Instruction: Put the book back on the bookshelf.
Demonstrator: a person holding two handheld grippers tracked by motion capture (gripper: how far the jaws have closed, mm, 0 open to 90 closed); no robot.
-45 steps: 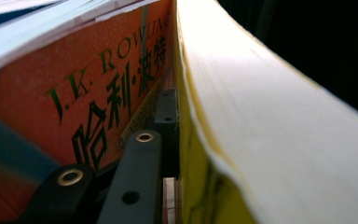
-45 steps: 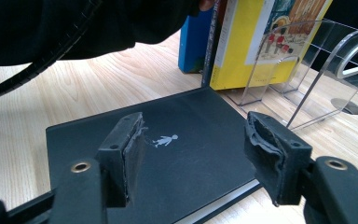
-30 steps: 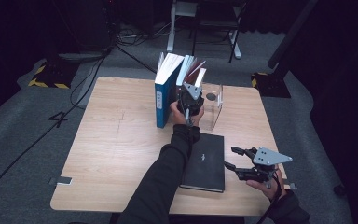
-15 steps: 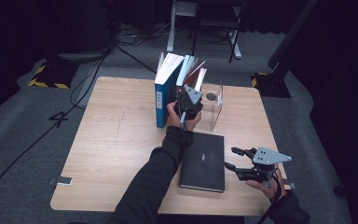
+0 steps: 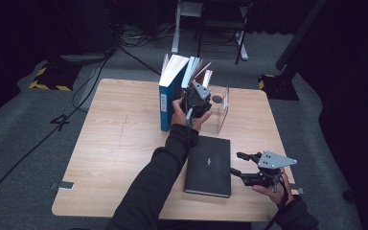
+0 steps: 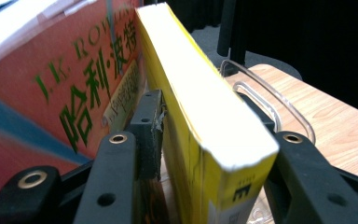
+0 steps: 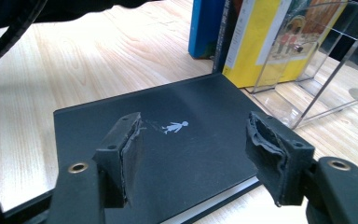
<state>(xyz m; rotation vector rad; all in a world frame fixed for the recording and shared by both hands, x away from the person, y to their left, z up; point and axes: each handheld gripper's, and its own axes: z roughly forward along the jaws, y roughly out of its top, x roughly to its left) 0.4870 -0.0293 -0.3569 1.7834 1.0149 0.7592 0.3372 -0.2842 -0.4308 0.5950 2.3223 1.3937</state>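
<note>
The yellow book is being let go beside the clear stand as the left gripper's fingers have just been opening around it. The black book is waiting on the counter, by the right gripper's wide, empty fingers.

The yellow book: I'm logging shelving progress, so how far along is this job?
Done: a blue book and a red book stand upright by the clear stand. In hand: the yellow book sits between the left tongs, whose jaws have just been opening, apparently letting go. Left: the black book lies flat; the right tongs hover open beside it.
</note>
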